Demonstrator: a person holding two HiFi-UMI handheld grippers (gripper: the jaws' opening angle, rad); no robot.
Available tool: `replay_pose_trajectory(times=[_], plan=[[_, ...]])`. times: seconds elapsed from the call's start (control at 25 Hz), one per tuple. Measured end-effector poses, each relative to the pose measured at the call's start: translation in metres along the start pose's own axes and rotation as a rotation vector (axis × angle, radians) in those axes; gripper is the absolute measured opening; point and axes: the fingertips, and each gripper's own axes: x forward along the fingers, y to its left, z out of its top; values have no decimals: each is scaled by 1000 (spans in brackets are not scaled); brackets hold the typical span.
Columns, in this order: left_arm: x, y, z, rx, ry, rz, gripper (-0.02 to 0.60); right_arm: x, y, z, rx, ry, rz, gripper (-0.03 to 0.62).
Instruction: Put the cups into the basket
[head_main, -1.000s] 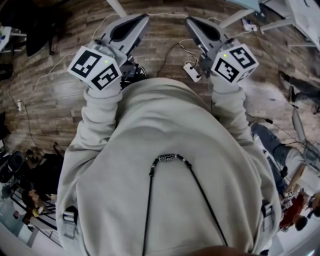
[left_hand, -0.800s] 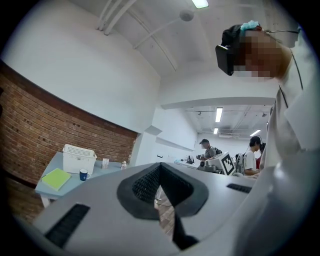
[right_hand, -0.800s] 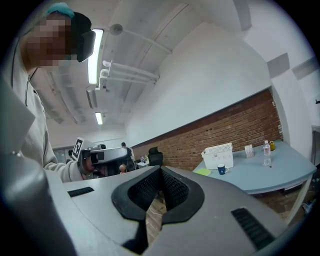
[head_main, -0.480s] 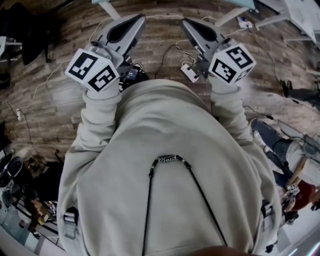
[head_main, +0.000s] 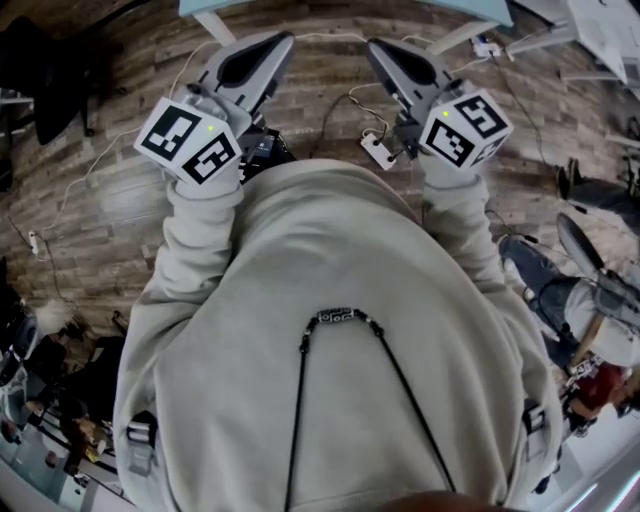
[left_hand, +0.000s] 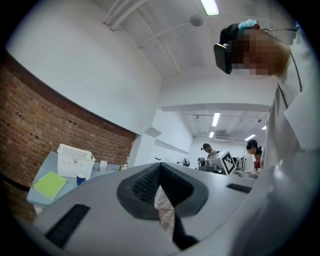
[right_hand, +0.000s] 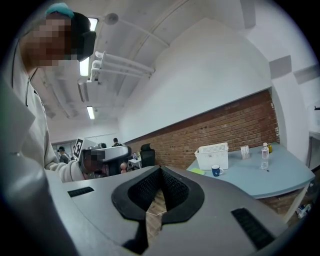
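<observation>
A white slotted basket (right_hand: 212, 155) stands on a light-blue table (right_hand: 260, 177) against a brick wall, some way ahead of me. A dark blue cup (right_hand: 216, 171) sits on the table just in front of it. In the left gripper view the basket (left_hand: 75, 160) and the cup (left_hand: 81, 178) appear at the far left. My left gripper (head_main: 262, 62) and right gripper (head_main: 392, 62) are held side by side in front of the chest, pointing level. Both the left gripper (left_hand: 160, 169) and the right gripper (right_hand: 160, 172) have their jaws shut with nothing between them.
A green pad (left_hand: 50, 185) lies on the table left of the cup, and a water bottle (right_hand: 264, 151) stands further right. The table's edge (head_main: 340, 5) shows at the top of the head view. A power strip (head_main: 378, 148) and cables lie on the wood floor. People stand in the background.
The floor and cables have slid through the head view and the light-blue table edge has come into sight at the top. Both grippers keep their pose before the chest, still shut.
</observation>
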Motion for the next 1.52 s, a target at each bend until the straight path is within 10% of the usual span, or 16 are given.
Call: replay_pose_trajectory(times=[0.76, 1.52], plan=[[-13, 178, 11, -95, 35, -59, -3, 190, -16, 7, 12, 154, -10, 12], [21, 212, 29, -100, -7, 53, -3, 219, -59, 33, -18, 142, 101, 12]])
